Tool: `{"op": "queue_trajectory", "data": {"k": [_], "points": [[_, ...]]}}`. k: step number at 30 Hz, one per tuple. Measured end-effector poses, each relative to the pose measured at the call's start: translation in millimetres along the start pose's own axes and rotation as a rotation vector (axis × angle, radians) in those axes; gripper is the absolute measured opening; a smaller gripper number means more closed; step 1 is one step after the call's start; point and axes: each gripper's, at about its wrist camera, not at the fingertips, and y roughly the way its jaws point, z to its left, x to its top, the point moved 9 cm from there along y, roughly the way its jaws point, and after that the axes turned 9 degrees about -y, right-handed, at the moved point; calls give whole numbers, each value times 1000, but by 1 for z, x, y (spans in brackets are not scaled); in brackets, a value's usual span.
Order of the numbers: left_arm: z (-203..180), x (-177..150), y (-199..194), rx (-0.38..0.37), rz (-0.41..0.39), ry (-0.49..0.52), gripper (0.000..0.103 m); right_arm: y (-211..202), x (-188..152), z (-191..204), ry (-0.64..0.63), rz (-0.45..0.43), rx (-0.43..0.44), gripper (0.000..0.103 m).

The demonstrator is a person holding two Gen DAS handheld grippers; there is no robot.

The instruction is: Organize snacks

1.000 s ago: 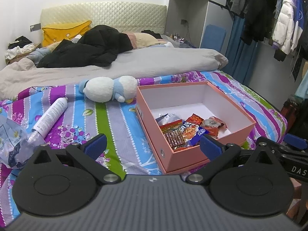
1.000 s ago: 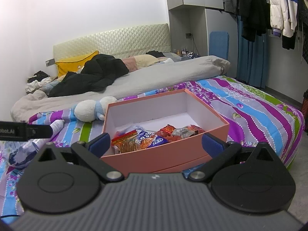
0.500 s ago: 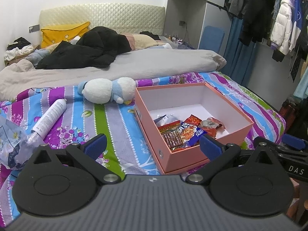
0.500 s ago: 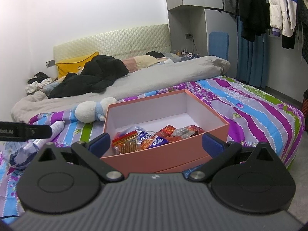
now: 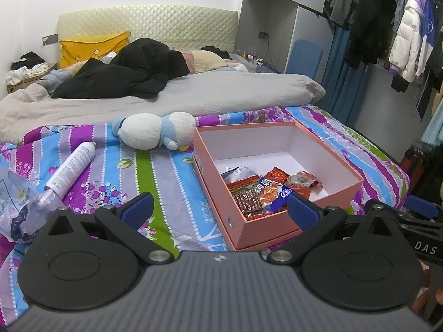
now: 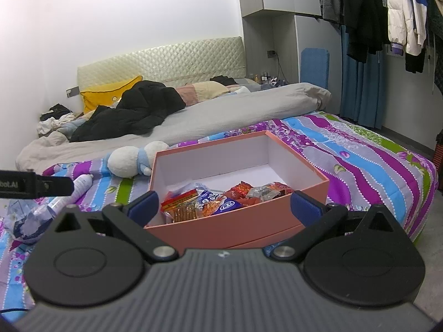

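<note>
A pink box (image 5: 326, 153) (image 6: 249, 228) with a white inside lies open on the striped bedspread. Several snack packets (image 5: 265, 191) (image 6: 216, 200) are heaped at its near end. My left gripper (image 5: 220, 210) hovers open in front of the box's near left corner, nothing between its blue pads. My right gripper (image 6: 225, 207) is open too, level with the box's near wall and empty. The other gripper's black arm shows at the right edge of the left wrist view and at the left edge of the right wrist view.
A white and blue plush toy (image 5: 155, 130) (image 6: 133, 159) lies left of the box. A white spray bottle (image 5: 72, 168) and a crumpled clear bag (image 5: 16, 207) lie farther left. A grey duvet (image 5: 193, 94) and black coat (image 5: 130, 69) are behind. Clothes (image 5: 409, 36) hang at the right.
Both views have drifted only slightly; the left wrist view has lowered a little toward the bed. Box, snacks and both open grippers are as before.
</note>
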Motion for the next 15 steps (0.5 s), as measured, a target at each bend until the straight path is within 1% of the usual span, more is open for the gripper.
{"op": "queue_trajectory", "data": {"k": [15], "points": [[-3, 1, -2, -1, -3, 7, 103, 0, 0, 1, 3, 1, 5, 103]]}}
